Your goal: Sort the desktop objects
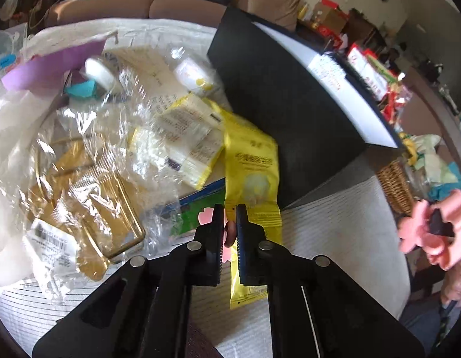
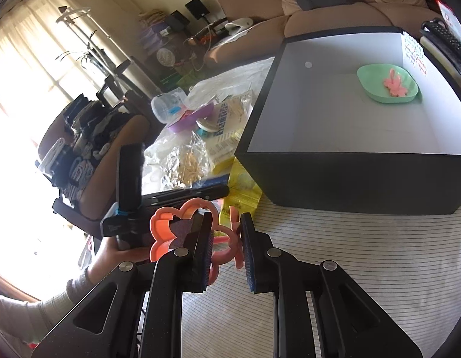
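Pink flower cutter [image 2: 182,232] sits pinched in the right gripper [image 2: 226,253], jaws partly closed on its rim (fingers threaded through the outline). The left gripper [image 1: 229,232], nearly closed, nips a small pink piece [image 1: 229,234] above a yellow sachet [image 1: 251,179]. Beyond, the black box [image 2: 349,179] holds a green dish [image 2: 388,83].

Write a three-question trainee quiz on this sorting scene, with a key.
1. True or false: the right hand-held gripper is closed on a pink flower-shaped cutter.
2. Multiple choice: what already lies in the green dish inside the black box? A) a yellow packet B) a pink flower piece C) a tape roll
3. Fill in: the left hand-held gripper pinches a small pink piece over a ______ snack packet.

Key: 1 true; 2 B; 3 yellow.
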A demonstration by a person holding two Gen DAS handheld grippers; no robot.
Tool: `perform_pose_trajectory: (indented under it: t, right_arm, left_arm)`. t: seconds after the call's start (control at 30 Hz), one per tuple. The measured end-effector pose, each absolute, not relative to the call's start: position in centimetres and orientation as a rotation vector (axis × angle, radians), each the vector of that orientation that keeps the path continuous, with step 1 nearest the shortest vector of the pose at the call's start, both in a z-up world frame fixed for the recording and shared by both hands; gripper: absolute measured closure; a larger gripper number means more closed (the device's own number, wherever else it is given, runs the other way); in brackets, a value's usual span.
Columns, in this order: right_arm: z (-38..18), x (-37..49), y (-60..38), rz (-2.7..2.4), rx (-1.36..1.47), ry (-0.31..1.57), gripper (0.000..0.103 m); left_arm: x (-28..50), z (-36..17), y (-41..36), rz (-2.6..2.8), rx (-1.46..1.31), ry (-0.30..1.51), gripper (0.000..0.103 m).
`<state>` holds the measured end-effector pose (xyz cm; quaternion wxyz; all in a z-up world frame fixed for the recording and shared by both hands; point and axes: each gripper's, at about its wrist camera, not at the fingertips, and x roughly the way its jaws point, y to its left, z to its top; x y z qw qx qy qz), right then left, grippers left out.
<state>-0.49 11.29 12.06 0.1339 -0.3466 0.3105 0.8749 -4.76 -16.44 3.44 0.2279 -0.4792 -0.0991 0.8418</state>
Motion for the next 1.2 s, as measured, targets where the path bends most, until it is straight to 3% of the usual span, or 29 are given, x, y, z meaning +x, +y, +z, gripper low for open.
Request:
perform_pose_trajectory:
  t: [0.5,0.7,0.77,0.83,1.0,1.1,1.2]
  right_arm:
    - [13.3,0.6,11.3,2.538,-0.962,0.899,0.085]
    - [13.8,0.9,9.2,2.568,-0.99,0.827,0.085]
    - [13.5,1.1,8.6,2.578,-1.014,0.809,0.085]
    - [13.1,1.5,7.7,2.568,-1.044,0.763,0.085]
    - [12.1,2.2,6.6,2.533,-1.085,0.669,0.085]
    - [11.8,2.5,6.1,2.52,-1.091,0.632,0.085]
    - [11.7,2.6,5.8,2.515,-1.099,0.603,0.085]
  left_arm:
    - [0.7,8.7,-19.5,2.342,-1.297,-0.39,0.099]
    - [4.2,9.4,-19.3,2.374,-1.298,-0.282,0.097]
    - [6.0,9.0,-18.1,2.363,-1.303,-0.189,0.089]
    - [7.2,8.0,-16.7,2.363,-1.336,-0.096,0.068]
    - [8.4,5.8,-13.9,2.348,-1.374,0.011,0.06]
    - [8.5,5.3,-13.0,2.358,-1.379,0.034,0.043]
    - [7.8,4.5,-12.5,2.352,-1.411,0.042,0.047]
